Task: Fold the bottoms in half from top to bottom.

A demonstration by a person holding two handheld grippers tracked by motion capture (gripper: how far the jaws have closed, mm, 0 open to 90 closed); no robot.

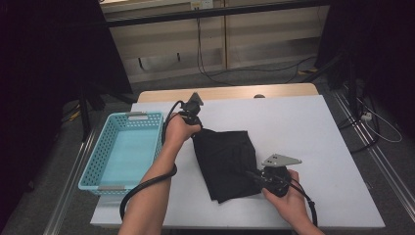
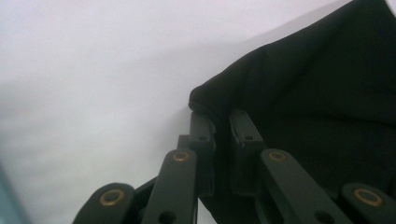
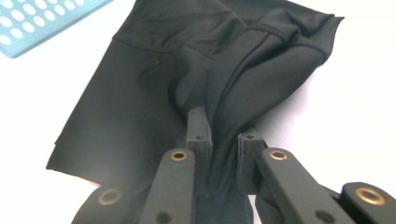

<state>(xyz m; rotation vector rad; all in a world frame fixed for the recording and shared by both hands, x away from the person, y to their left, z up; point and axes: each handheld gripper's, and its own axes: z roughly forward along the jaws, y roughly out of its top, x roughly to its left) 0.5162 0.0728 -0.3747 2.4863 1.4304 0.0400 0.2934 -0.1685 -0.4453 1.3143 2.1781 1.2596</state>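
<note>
A black cloth (image 1: 225,161) lies crumpled on the white table (image 1: 313,132). My left gripper (image 1: 195,130) points down at the cloth's far left corner and is shut on it; in the left gripper view the jaws (image 2: 220,116) pinch the corner of the cloth (image 2: 327,84) just above the table. My right gripper (image 1: 248,174) comes in from the near right and is shut on the cloth's near edge. In the right gripper view a bunched fold of the cloth (image 3: 140,93) runs between the two jaws (image 3: 223,126).
A light blue plastic basket (image 1: 105,142) with nothing in it stands at the table's left edge, close to my left forearm; its corner (image 3: 32,23) shows in the right gripper view. Bare white tabletop stretches right of the cloth. Cables trail from both grippers.
</note>
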